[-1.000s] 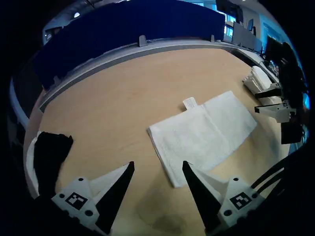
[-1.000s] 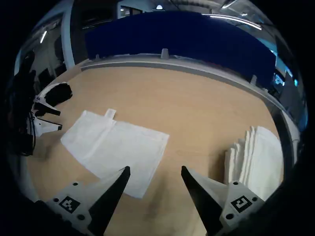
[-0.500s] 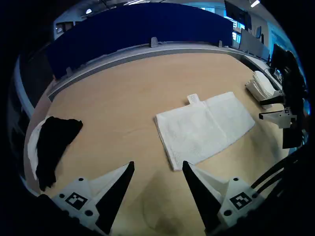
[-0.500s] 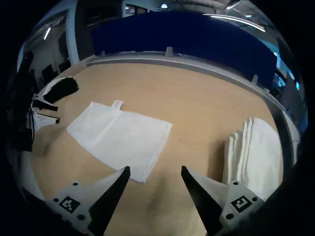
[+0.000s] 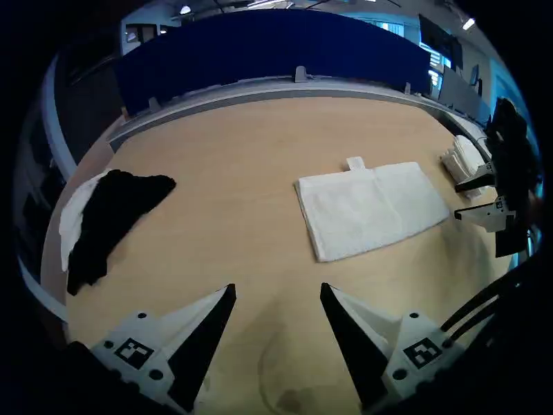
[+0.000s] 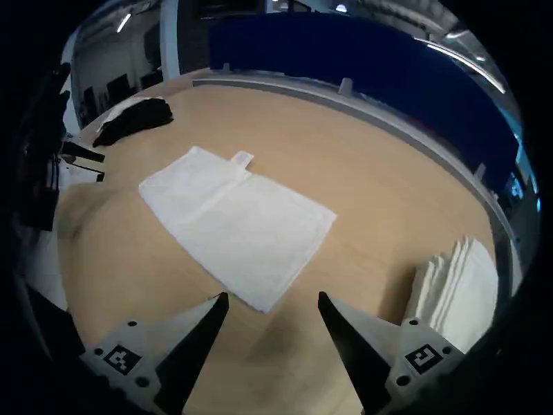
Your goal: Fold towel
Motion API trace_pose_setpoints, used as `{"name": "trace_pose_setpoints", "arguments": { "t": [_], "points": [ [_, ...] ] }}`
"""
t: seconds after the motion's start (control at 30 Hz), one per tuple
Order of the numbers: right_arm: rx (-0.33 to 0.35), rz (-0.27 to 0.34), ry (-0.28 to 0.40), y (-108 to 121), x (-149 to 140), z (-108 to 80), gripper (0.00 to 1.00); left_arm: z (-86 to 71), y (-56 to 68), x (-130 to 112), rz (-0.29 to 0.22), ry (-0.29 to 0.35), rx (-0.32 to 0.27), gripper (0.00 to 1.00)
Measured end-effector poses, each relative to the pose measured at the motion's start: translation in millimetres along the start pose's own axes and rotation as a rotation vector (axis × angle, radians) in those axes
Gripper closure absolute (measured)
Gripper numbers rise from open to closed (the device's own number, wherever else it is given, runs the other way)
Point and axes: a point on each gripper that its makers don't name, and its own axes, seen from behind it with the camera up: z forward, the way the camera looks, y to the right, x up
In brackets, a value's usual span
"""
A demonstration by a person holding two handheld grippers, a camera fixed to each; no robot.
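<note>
The towel (image 5: 373, 207) lies flat on the table (image 5: 228, 173) for folding. Left tool (image 5: 276, 286) and right tool (image 6: 272, 294) gape empty.

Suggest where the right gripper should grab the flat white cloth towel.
On the flat white towel, probably take the corner nearest the open right gripper. Come in low from the near side, one finger sliding under: it lies flat on the wooden table, so only edges lift.

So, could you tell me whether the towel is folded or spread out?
The towel lies flat as a rectangle, a crease running from its tab; whether it is doubled over, I cannot tell.
</note>
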Motion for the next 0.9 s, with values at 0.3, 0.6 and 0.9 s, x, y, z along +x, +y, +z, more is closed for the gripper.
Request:
{"name": "trace_pose_setpoints", "arguments": {
  "t": [0.3,0.6,0.9],
  "points": [
    [0.017,-0.037,-0.016,-3,-4,4.1,0.03,-2.7,-1.6,-3,-0.002,0.004,0.012,0.1],
    [0.042,-0.06,-0.043,-8,-15,14.2,0.24,-8.4,5.1,-5,-0.028,0.008,0.004,0.09],
    [0.054,-0.058,-0.064,-11,-23,20.3,0.47,-17.7,4.9,-5,-0.038,0.017,0.002,0.1]
  ]
}}
